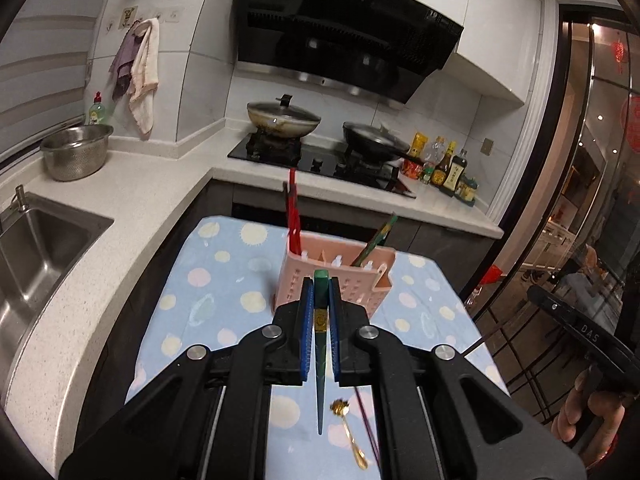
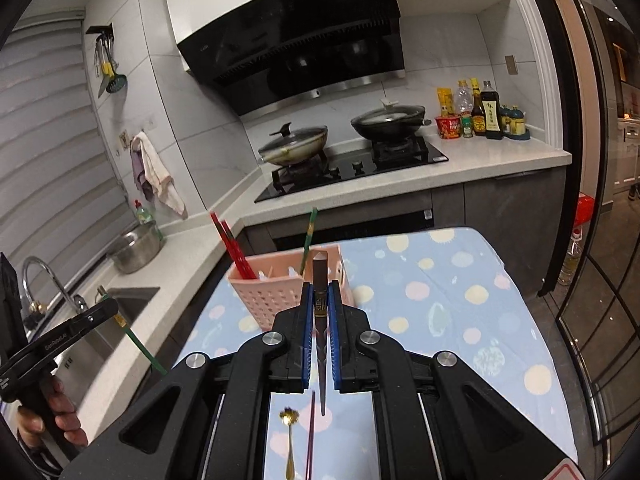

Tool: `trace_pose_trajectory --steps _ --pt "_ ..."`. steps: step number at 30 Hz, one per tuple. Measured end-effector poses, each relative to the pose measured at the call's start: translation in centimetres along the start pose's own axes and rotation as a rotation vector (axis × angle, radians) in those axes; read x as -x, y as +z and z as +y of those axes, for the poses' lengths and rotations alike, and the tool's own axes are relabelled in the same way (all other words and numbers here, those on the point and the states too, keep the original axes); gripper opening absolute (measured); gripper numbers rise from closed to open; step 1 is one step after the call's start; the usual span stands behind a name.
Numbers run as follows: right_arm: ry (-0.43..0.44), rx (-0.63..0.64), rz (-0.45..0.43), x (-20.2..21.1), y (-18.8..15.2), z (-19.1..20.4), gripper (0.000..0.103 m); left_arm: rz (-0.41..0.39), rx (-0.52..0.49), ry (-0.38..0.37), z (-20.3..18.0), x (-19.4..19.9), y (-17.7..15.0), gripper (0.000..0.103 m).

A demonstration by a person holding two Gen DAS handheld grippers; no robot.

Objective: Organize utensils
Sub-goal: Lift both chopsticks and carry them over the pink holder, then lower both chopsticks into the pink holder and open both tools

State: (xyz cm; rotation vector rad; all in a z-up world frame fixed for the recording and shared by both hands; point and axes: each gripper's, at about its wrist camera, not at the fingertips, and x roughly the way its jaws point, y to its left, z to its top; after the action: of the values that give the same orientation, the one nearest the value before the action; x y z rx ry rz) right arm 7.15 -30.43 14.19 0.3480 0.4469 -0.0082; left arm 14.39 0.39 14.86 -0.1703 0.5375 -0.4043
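Note:
My left gripper (image 1: pixel 321 286) is shut on a green chopstick (image 1: pixel 321 344), held upright above the table with its thin tip pointing down. My right gripper (image 2: pixel 321 290) is shut on a dark brown chopstick (image 2: pixel 321 320), held the same way. A pink slotted utensil holder (image 1: pixel 340 280) (image 2: pixel 272 288) stands on the table just beyond both grippers. Red chopsticks (image 1: pixel 294 216) (image 2: pixel 234 244) lean in its left slot and a green chopstick (image 1: pixel 378 240) (image 2: pixel 309 236) in its right. A gold spoon (image 1: pixel 350 432) (image 2: pixel 289 440) and a purple chopstick (image 1: pixel 368 424) (image 2: pixel 310 436) lie on the cloth below.
The table wears a blue dotted cloth (image 2: pixel 440 304). A steel sink (image 1: pixel 36 256) and a metal bowl (image 1: pixel 76 152) are on the left counter. Two pans (image 1: pixel 284 118) sit on the stove, with sauce bottles (image 2: pixel 480 112) beside it. A hand (image 2: pixel 60 420) holds the left gripper's handle.

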Motion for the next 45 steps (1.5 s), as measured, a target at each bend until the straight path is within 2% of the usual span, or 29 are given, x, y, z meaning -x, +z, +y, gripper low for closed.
trace_pose_trajectory --steps 10,16,21,28,36,45 --pt "0.067 -0.006 -0.074 -3.1 6.1 1.4 0.007 -0.133 -0.024 -0.031 -1.8 -1.4 7.5 0.007" --pt "0.051 0.02 -0.133 -5.2 9.7 2.2 0.007 -0.193 -0.056 -0.025 -3.0 -3.4 11.5 0.007" --pt "0.029 0.036 -0.14 -7.6 11.4 2.2 0.007 -0.234 -0.093 -0.003 -3.6 -5.5 13.7 0.007" --pt "-0.005 0.056 -0.085 -12.0 11.4 1.6 0.007 -0.202 -0.117 0.033 -3.3 -9.6 14.4 0.007" --pt "-0.016 0.068 -0.001 -16.1 9.3 1.4 0.007 -0.139 -0.106 0.055 -2.2 -13.2 12.7 0.007" --pt "-0.021 0.108 0.068 -18.8 7.4 2.3 0.007 -0.077 -0.091 0.061 -1.4 -15.7 10.9 0.007"
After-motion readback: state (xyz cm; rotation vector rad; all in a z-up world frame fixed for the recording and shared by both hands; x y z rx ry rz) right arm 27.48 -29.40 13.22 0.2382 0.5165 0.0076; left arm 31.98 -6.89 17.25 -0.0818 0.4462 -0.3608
